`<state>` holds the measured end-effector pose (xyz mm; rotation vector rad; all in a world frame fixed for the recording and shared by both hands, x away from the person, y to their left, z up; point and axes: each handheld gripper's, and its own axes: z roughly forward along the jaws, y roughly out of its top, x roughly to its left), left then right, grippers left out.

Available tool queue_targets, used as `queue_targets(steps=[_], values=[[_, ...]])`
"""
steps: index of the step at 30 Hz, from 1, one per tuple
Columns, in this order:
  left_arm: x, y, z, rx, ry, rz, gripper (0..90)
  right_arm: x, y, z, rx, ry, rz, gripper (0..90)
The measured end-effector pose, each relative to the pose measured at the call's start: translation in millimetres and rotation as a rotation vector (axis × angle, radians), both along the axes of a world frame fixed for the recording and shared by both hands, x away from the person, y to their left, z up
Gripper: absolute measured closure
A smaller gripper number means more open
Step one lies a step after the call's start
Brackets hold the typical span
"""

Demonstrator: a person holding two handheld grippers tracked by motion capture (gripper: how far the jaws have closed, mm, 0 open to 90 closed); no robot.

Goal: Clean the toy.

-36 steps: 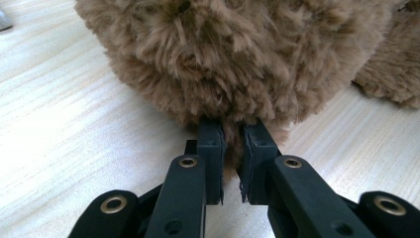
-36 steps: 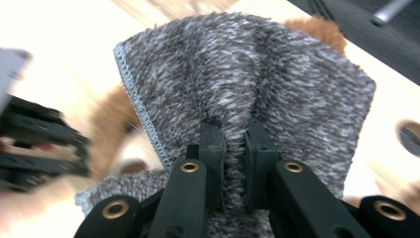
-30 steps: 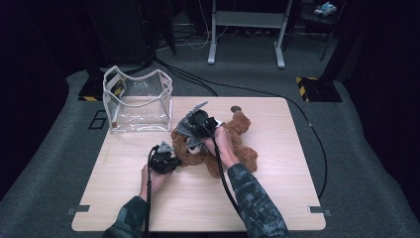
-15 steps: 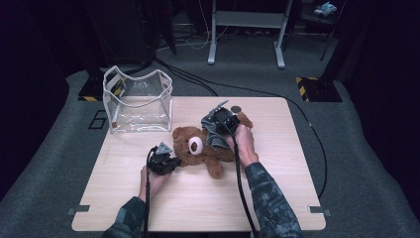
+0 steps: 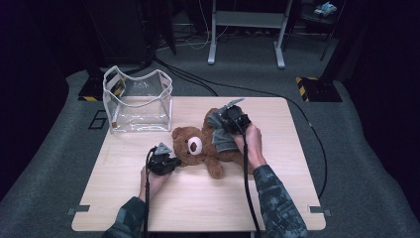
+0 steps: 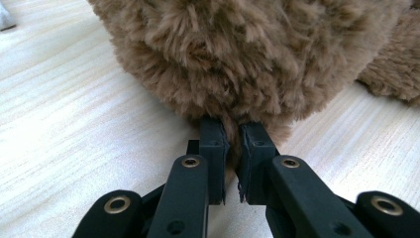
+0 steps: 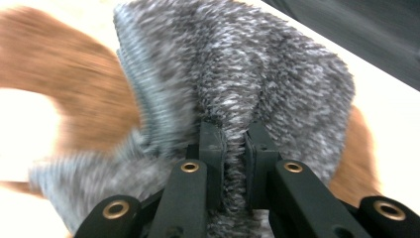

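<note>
Teddy bear [image 5: 198, 148], grey knit [image 7: 237, 84] pinched close-up

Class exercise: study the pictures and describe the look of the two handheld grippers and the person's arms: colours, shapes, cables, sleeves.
Both the left gripper and right gripper are black, each topped by a grey three-cornered plate and trailing a black cable. Their fingers are flat black blocks on arms with brass-coloured rivets. The sleeves have a dark camouflage pattern.

Camouflage sleeves [image 5: 277, 198]; each black tool [image 6: 232, 148] has brass-ringed screws, a grey three-cornered plate and a trailing black cable.
</note>
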<state>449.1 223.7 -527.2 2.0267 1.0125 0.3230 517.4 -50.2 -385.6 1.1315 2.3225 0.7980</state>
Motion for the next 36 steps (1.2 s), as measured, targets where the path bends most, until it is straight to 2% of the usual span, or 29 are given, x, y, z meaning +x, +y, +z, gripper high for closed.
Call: queue_targets(steps=[1,2,3,4,5,7,8,10,11,13,15,16,19,23,28,30,36], values=[[-0.2,-0.3,0.0,0.001,0.0,-0.001,82.4,-2.2,6.3,1.9,0.003,0.001,0.023,81.5],[-0.2,-0.6,-0.3,0.002,-0.007,0.002,82.4,-5.8,18.1,3.7,0.031,0.009,0.056,81.5],[-0.3,0.1,0.2,0.003,0.004,-0.006,82.3,-6.4,26.7,3.8,0.035,0.003,0.1,81.4],[-0.5,-0.5,-0.5,-0.003,-0.001,0.0,82.3,-6.7,35.7,4.0,0.036,0.011,0.132,81.4],[-0.4,-0.1,-0.1,0.0,0.002,-0.005,82.4,-7.9,44.8,3.9,0.045,0.037,0.14,81.4],[-0.4,0.0,0.1,0.001,0.004,-0.008,82.4,-6.3,60.1,0.9,0.058,0.051,0.157,81.3],[-0.4,0.0,0.1,0.001,0.004,-0.008,82.4,-3.9,65.6,-2.4,0.055,0.043,0.172,81.3],[-0.5,-0.2,-0.1,-0.003,0.004,-0.004,82.4,-1.8,72.6,-7.5,0.017,0.056,0.162,81.3],[-0.5,-0.6,-0.7,-0.003,-0.006,0.004,82.4,-0.3,72.4,-10.1,0.02,0.059,0.156,81.3],[-0.1,0.0,-0.3,0.006,-0.008,-0.004,82.3,1.5,67.4,-12.8,-0.009,0.052,0.145,81.3],[-0.1,-0.6,-0.5,0.007,-0.013,0.003,82.3,2.5,61.3,-15.0,-0.015,0.055,0.129,81.3],[0.1,-0.6,-0.7,0.004,-0.016,0.003,82.4,3.2,56.5,-16.5,-0.042,0.045,0.118,81.3],[0.1,-0.6,-0.7,0.005,-0.014,0.004,82.3,5.4,44.4,-18.1,-0.04,0.035,0.112,81.2],[0.7,0.7,0.0,0.005,-0.004,-0.01,82.3,6.4,30.3,-16.3,-0.018,0.058,0.077,81.2],[0.8,0.4,-0.4,0.004,-0.009,-0.004,82.3,6.9,12.2,-13.6,0.019,0.072,0.053,81.2],[0.8,0.4,-0.4,0.004,-0.009,-0.004,82.3,6.9,4.1,-12.9,0.039,0.069,0.047,81.1],[1.1,0.3,-0.5,0.004,-0.009,-0.003,82.2,4.1,-24.2,-16.9,0.086,0.036,-0.024,81.0]])
